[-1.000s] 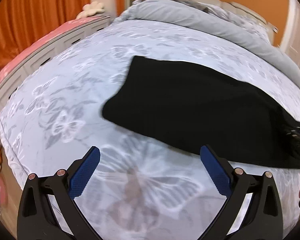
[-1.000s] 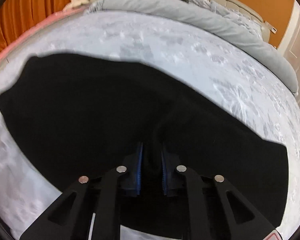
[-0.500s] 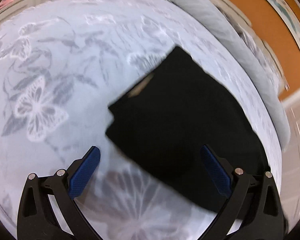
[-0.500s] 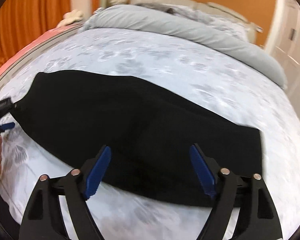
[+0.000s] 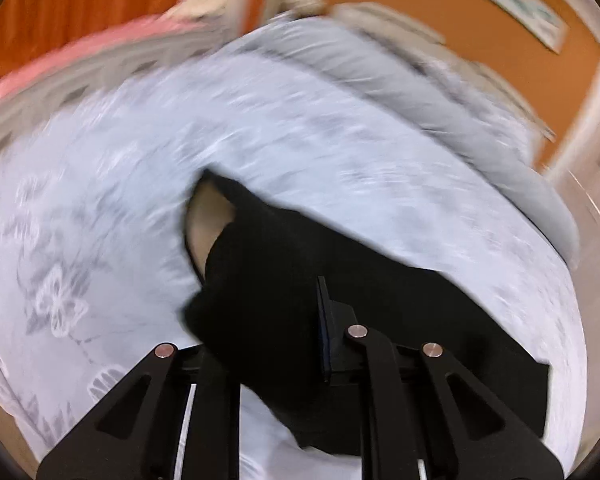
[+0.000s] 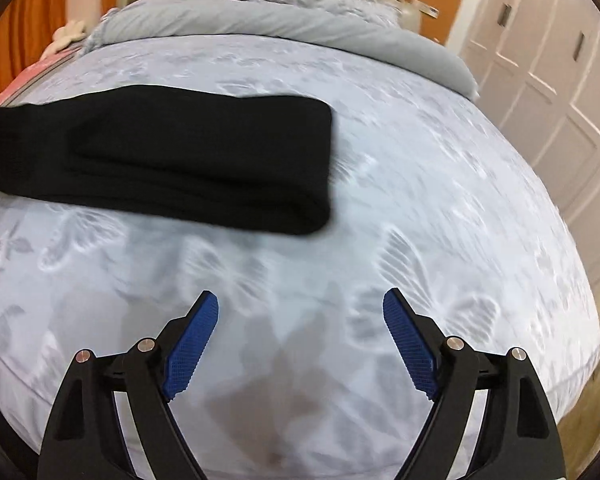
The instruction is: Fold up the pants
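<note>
Right wrist view: bed [image 6: 380,208] carrying pants [image 6: 172,160], lying folded lengthwise across sheet. Duvet [image 6: 284,24] lying bunched near headboard. Right tool [image 6: 300,344] hovering spread wide, gripping nothing. Left tool [image 5: 284,344] clenching pants [image 5: 340,280] edge, fabric bunching between fingers.

Left wrist view is smeared with motion blur, worst on the grey duvet [image 5: 440,92] and the wall beyond it; the bedsheet [image 5: 100,208] print streaks. Right wrist view is sharper, just soft around the black pants [image 6: 172,160]. Light is even, indoor, fairly bright, no glare. Faint soft shadows below the pants. Heavy fisheye bulge, dark vignette corners in both.
</note>
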The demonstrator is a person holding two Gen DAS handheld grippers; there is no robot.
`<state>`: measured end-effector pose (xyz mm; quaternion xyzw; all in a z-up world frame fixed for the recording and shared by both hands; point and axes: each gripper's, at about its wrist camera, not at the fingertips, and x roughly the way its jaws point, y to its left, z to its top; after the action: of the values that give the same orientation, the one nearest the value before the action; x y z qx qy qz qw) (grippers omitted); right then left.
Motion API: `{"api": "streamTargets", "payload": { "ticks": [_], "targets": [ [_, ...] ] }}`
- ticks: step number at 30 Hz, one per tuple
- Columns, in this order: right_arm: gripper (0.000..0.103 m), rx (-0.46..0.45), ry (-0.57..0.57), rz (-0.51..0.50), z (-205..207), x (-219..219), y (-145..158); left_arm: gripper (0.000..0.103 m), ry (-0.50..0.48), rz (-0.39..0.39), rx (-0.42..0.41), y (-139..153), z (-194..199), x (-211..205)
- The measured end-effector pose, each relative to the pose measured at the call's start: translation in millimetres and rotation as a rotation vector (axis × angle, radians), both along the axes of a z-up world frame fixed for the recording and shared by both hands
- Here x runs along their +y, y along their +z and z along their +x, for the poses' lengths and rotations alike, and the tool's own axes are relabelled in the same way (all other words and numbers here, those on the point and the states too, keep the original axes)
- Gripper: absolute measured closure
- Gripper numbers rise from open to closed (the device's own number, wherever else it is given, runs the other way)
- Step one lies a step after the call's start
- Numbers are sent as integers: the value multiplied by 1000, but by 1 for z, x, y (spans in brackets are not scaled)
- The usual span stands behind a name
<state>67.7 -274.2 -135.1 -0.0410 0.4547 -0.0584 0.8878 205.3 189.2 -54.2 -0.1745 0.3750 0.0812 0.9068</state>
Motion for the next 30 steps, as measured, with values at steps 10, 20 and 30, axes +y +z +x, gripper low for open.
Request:
{"api": "streamTargets", "payload": {
  "ticks": [10, 20, 30],
  "targets": [
    [20, -56, -66, 274, 1, -39, 6, 75, -414, 154, 50, 7, -22, -250],
    [19, -67, 2, 375, 12, -38, 18, 49, -356, 111, 152, -25, -68, -204],
    [17, 35, 167, 626, 103, 49, 30, 11, -312, 132, 10, 13, -116, -119]
  ]
}}
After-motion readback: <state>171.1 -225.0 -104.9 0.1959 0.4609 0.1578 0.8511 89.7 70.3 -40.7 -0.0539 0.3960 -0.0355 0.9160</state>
